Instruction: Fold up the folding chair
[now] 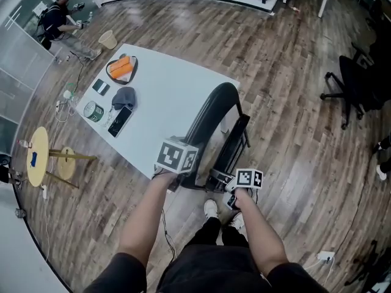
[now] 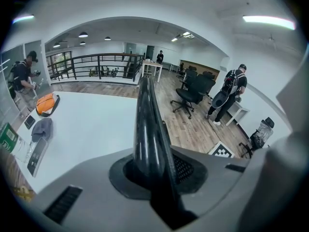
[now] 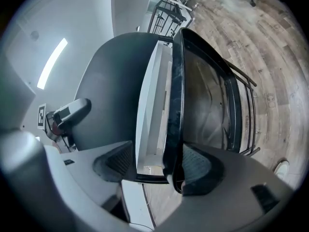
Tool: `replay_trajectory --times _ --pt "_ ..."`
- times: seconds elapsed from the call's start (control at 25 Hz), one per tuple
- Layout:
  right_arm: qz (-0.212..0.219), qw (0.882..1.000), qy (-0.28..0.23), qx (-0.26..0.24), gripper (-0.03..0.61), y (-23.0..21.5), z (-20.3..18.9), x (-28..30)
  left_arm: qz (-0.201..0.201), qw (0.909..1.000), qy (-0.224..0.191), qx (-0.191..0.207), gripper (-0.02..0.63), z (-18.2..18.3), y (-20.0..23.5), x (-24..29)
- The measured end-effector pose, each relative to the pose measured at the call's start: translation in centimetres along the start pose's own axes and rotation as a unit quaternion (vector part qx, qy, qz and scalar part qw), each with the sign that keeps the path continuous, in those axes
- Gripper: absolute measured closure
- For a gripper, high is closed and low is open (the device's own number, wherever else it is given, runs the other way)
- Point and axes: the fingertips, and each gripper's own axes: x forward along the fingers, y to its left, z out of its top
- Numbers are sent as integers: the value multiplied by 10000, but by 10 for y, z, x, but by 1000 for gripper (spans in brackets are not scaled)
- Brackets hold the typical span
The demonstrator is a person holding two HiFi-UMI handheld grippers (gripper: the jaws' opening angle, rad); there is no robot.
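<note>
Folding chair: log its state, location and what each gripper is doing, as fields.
chair state: folding chair nearly folded, seat tilted up close to backrest, gap between them
location: on wood floor beside the white table
left gripper: fingers shut on backrest edge
right gripper: fingers apart, seat rim between them, against one finger

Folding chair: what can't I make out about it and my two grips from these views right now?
- Right gripper: in its own view the seat rim lies against one pad with a gap by the other. Whether it clamps is unclear.
- Chair feet: head view, hidden under the marker cubes and seat.
- Left gripper: head view hides its jaws likewise. Its own view shows them shut on the backrest.
</note>
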Motion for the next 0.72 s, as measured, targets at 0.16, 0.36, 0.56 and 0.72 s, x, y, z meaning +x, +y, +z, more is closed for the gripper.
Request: replay_trajectory --times 0.16,0.36,0.56,0.72 --pt "-13 9999 99 -37 262 5 1 19 82 9999 -3 63 537 0 11 -2" --pt "-24 9999 100 -29 262 9 7 39 76 9999 5 84 538 1 18 -3" --pt "-76 9998 190 -76 263 10 10 56 114 9999 6 110 538 0 18 -3" --pt "-227 9991 316 -179 262 11 10 66 146 9998 -3 135 538 1 18 -3"
